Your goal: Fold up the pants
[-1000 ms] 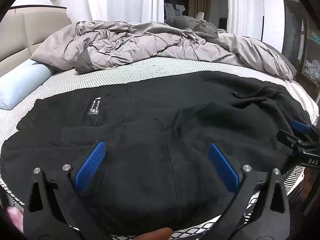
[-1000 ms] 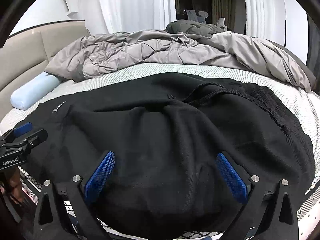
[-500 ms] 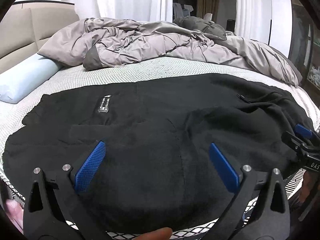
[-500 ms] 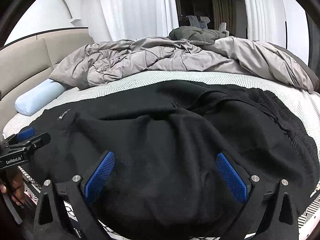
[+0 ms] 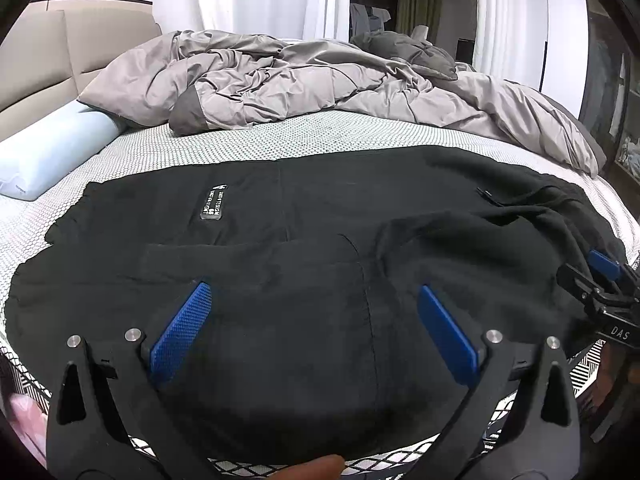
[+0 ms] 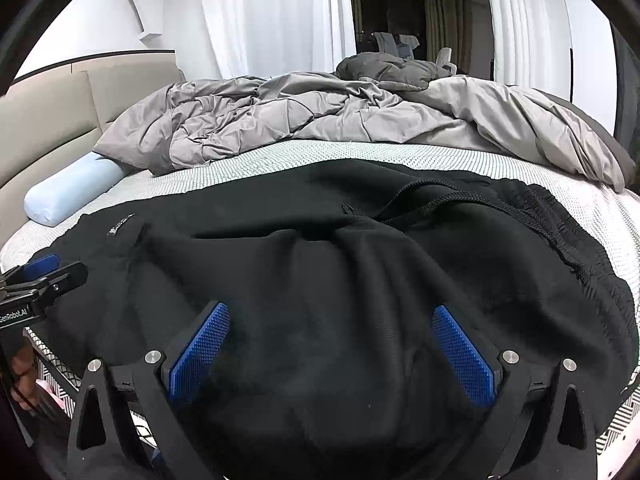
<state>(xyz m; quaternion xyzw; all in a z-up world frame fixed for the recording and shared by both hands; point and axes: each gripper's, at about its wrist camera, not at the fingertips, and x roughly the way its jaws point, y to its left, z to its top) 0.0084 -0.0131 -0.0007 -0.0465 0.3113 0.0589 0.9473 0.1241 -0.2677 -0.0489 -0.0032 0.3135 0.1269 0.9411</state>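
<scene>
- My left gripper point(image 5: 314, 330), black frame with blue ribbed pads, sits at the bottom centre of the left wrist view; fingers spread wide, nothing between them.
- My right gripper point(image 6: 332, 354), same build, bottom centre of the right wrist view; also spread wide, holding nothing.
- Black fleece pants point(image 5: 304, 248) lie across the middle of both views on the white dotted mattress cover point(image 5: 280, 142), spread sideways from left edge to right edge of frame.
- Both pairs of pads hang over the near edge of the pants; contact with the cloth: cannot tell.
- Small black label with white lettering point(image 5: 214, 203) on the pants, left of centre in the left wrist view.
- Ribbed waistband with black drawstring point(image 6: 436, 202) shows right of centre in the right wrist view; cloth there bunched into folds.
- Right gripper tip visible at the right edge of the left view; left gripper tip at the left edge of the right view.
- Crumpled grey duvet point(image 5: 320, 80) fills the upper centre.
- Pale blue bolster pillow point(image 5: 48, 150), left edge, against the beige padded headboard point(image 5: 52, 60).
- White curtains point(image 6: 264, 16) at top.
</scene>
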